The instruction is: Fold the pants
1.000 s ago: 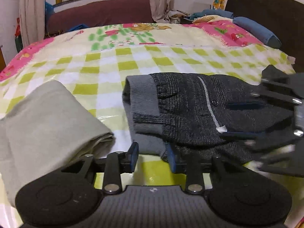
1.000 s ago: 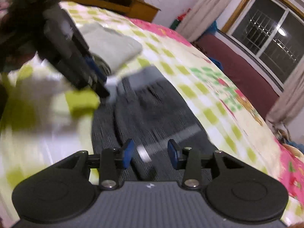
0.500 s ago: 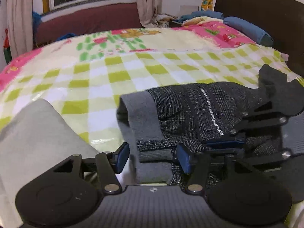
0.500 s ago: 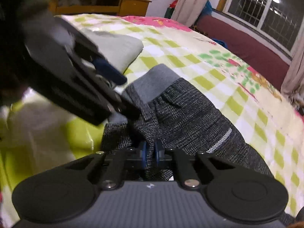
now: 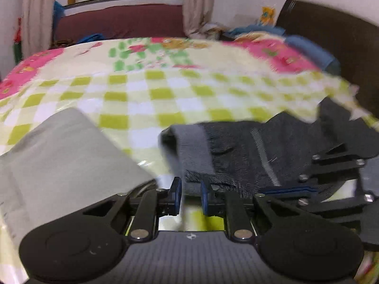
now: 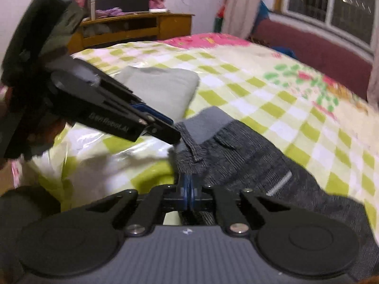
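Observation:
Dark grey checked pants point(image 5: 239, 151) with a plain grey waistband point(image 5: 191, 146) lie on the checked bedspread point(image 5: 151, 94). My left gripper point(image 5: 190, 195) is partly open at the near corner of the waistband, with cloth between its blue pads point(image 5: 177, 189). My right gripper point(image 6: 188, 193) is shut on the near edge of the pants point(image 6: 248, 161). The right gripper also shows in the left wrist view point(image 5: 291, 190), pinching the hem. The left gripper shows in the right wrist view point(image 6: 163, 130) at the waistband point(image 6: 208, 123) corner.
A folded light grey garment point(image 5: 56, 156) lies on the bed to the left of the pants, also in the right wrist view point(image 6: 161, 87). A dark headboard point(image 5: 331, 40) and blue pillow point(image 5: 312, 54) are at the far right. A wooden cabinet point(image 6: 132, 28) stands beyond the bed.
My left gripper has narrowed from wide open around the waistband corner. My right gripper stays shut on the pants edge, having closed a second ago. Both views shifted slightly.

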Demonstrator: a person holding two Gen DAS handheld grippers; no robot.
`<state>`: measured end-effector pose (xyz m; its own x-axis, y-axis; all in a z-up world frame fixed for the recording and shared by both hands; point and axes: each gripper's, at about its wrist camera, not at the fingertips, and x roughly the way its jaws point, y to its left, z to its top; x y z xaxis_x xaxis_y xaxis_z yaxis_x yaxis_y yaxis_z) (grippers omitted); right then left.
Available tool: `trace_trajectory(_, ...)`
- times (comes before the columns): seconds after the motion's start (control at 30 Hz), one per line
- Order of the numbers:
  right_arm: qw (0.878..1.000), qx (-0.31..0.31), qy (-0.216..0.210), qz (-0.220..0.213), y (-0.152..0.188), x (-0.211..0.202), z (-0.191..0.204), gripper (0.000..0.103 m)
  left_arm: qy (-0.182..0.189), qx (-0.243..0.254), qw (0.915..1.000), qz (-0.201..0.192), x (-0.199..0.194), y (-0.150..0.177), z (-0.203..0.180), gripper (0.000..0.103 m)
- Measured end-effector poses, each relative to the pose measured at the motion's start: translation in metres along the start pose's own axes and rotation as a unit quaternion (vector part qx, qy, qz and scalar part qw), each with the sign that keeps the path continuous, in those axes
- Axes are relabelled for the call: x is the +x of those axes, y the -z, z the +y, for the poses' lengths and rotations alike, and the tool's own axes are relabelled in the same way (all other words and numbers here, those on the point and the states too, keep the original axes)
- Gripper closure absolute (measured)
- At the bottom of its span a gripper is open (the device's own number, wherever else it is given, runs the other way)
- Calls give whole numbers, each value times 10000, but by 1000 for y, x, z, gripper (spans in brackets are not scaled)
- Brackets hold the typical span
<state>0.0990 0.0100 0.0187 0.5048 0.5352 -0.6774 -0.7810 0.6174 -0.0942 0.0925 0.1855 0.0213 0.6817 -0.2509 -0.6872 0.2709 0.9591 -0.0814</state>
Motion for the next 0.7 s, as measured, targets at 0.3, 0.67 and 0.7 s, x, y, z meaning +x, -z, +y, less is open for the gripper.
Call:
trace_trajectory(0.3, 9993, 318, -152, 99, 8, 5, 6, 96, -210, 50, 9989, -418, -16, -3, -15, 71)
trace_trajectory(0.67, 9622, 2040, 1765, 369, 78, -86, -108, 84, -366, 820, 9959, 147, 37, 7, -68, 69)
trace_trajectory(0.7, 9503, 2296, 2071, 374, 90, -101, -127, 83, -366, 812, 9959, 127, 32, 4, -72, 69)
